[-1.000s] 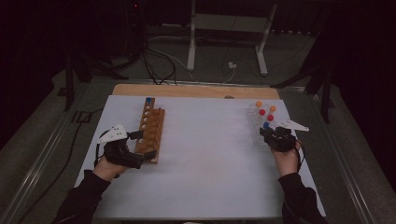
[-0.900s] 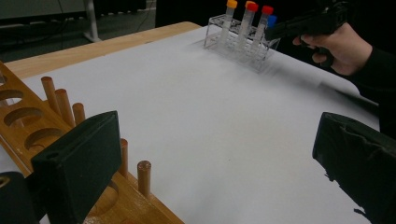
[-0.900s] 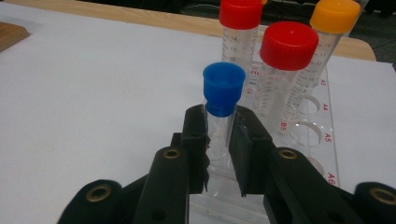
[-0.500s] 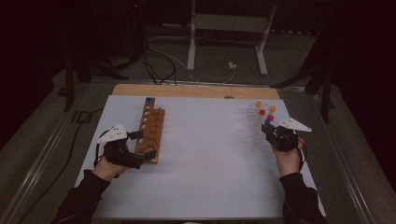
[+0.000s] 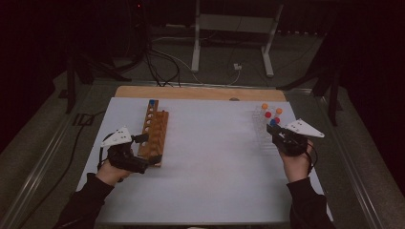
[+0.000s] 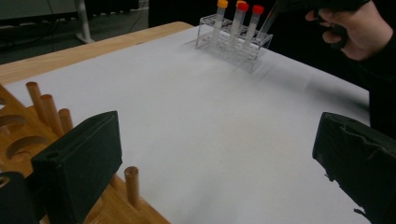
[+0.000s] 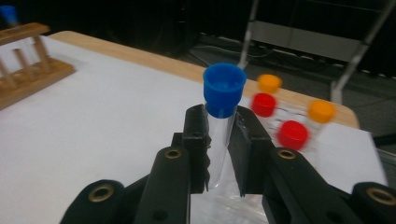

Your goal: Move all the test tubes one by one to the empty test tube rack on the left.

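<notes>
Right gripper view: R claw (image 7: 218,140) pinching blue-cap tube (image 7: 222,116) | L claw (image 6: 210,163) spread, by wooden rack (image 5: 154,133)

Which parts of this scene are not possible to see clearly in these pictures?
- Blue-capped tube: its lower end is hidden behind the right gripper, right gripper view.
- Clear rack: too faint and small, high view.
- Red and orange caps: blurred, right gripper view.
- Wooden rack: cut off by the left edge, left gripper view.

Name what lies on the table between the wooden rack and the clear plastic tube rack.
Nothing: in the high view, bare white sheet stretches between the wooden rack and the clear plastic tube rack.
</notes>
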A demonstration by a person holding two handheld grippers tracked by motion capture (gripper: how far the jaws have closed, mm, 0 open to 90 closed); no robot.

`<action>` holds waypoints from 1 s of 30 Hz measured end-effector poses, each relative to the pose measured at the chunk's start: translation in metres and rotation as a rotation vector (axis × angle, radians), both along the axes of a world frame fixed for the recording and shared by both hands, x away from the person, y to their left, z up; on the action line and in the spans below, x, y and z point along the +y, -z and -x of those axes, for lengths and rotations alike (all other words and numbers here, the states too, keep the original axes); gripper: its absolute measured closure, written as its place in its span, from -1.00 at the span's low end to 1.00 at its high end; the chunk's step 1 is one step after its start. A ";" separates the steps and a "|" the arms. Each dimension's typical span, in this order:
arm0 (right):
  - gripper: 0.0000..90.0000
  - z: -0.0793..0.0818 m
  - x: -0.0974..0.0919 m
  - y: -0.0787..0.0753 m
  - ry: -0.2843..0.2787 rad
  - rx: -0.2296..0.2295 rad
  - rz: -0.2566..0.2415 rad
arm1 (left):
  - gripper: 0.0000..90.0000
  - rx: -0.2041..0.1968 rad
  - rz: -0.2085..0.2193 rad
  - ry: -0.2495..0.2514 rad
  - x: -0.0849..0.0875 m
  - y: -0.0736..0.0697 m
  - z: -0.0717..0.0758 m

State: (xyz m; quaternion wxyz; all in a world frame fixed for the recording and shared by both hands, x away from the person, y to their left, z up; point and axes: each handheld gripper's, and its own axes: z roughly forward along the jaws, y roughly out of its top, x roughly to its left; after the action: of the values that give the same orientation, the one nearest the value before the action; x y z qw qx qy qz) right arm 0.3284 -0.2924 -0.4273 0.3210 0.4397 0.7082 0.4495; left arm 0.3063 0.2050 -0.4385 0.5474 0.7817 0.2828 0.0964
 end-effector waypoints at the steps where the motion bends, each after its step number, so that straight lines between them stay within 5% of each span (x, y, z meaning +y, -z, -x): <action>1: 0.72 0.000 0.003 0.000 -0.015 0.005 -0.002 | -0.95 0.001 0.000 0.001 -0.001 0.000 0.000; 8: 0.72 0.005 0.027 0.005 -0.109 0.039 0.001 | -0.94 0.003 -0.029 0.023 -0.009 -0.002 0.002; 30: 0.72 0.028 0.103 0.019 -0.390 0.121 0.038 | -0.94 0.011 -0.014 0.099 -0.038 -0.005 0.006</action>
State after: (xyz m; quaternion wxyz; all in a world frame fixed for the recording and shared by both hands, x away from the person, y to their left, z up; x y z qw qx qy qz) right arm 0.3002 -0.1893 -0.4467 0.1931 0.3144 0.8062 0.4625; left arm 0.3007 0.1666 -0.4339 0.5445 0.7990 0.2463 0.0669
